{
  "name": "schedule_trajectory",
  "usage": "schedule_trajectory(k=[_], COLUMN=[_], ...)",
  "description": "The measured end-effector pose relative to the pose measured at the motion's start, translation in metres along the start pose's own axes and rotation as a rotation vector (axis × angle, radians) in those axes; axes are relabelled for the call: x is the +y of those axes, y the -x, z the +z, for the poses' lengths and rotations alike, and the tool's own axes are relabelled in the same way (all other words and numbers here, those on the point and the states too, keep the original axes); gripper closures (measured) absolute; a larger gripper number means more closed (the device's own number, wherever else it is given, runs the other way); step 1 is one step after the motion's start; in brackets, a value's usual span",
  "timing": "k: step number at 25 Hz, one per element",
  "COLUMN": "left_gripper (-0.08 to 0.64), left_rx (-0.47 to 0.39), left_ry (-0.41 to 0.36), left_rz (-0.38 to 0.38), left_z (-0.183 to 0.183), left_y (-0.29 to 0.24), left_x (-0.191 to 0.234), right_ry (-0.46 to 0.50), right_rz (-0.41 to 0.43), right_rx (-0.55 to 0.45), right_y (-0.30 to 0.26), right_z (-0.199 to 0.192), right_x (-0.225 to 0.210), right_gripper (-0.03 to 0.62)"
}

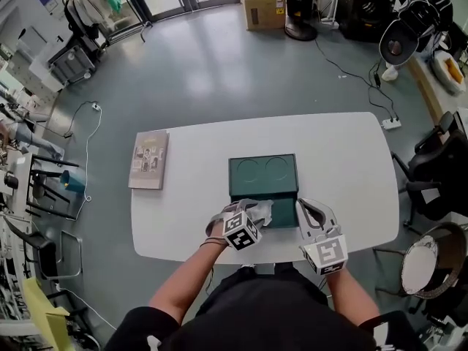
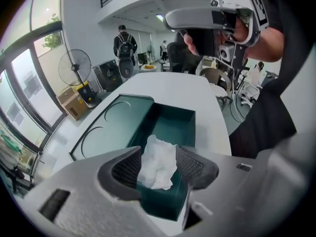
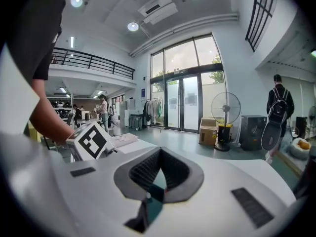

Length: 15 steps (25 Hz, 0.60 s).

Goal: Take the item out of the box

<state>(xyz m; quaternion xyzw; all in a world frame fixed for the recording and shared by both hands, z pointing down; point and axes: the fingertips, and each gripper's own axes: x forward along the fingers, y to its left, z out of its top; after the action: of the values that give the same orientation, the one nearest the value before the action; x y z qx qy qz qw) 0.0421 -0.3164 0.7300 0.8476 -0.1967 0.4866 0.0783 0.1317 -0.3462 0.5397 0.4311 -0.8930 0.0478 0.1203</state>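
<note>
While hovering over the near, open end of the dark green box (image 1: 263,172), spreading the left tongs (image 2: 158,154) wide around a crumpled white paper wad (image 2: 157,168), pads flanking it on both sides without squeezing. Sitting at the near end of the box's open compartment, between those pads. Pinching the box's near right wall with the right tongs (image 3: 160,154), pads drawn together on the thin green edge. Resting on the middle of the white tabletop (image 1: 344,159), with a booklet (image 1: 149,159) lying well to the box's left.
</note>
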Motion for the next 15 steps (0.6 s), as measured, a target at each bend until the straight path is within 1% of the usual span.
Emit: schedule_trajectory(k=[3, 7, 10, 12, 15], left_gripper=[0.33, 0.343, 0.351, 0.337, 0.336], left_rx=[0.065, 0.097, 0.144, 0.194, 0.228], left_ry=[-0.034, -0.036, -0.015, 0.004, 0.039], left_rz=[-0.034, -0.056, -0.052, -0.057, -0.067], left_z=[-0.007, -0.008, -0.016, -0.027, -0.033], left_y=[-0.018, -0.035, -0.048, -0.057, -0.066], left_x=[-0.003, -0.004, 0.001, -0.002, -0.004], right_ry=[-0.009, -0.015, -0.024, -0.033, -0.035], right_rz=[0.003, 0.001, 0.009, 0.019, 0.022], right_rx=[0.019, 0.033, 0.054, 0.066, 0.074], right_y=[-0.002, -0.007, -0.01, -0.009, -0.01], right_z=[-0.01, -0.016, -0.023, -0.028, -0.032], right_x=[-0.01, -0.021, -0.026, -0.027, -0.032], right_gripper=[0.586, 0.586, 0.586, 0.586, 0.586])
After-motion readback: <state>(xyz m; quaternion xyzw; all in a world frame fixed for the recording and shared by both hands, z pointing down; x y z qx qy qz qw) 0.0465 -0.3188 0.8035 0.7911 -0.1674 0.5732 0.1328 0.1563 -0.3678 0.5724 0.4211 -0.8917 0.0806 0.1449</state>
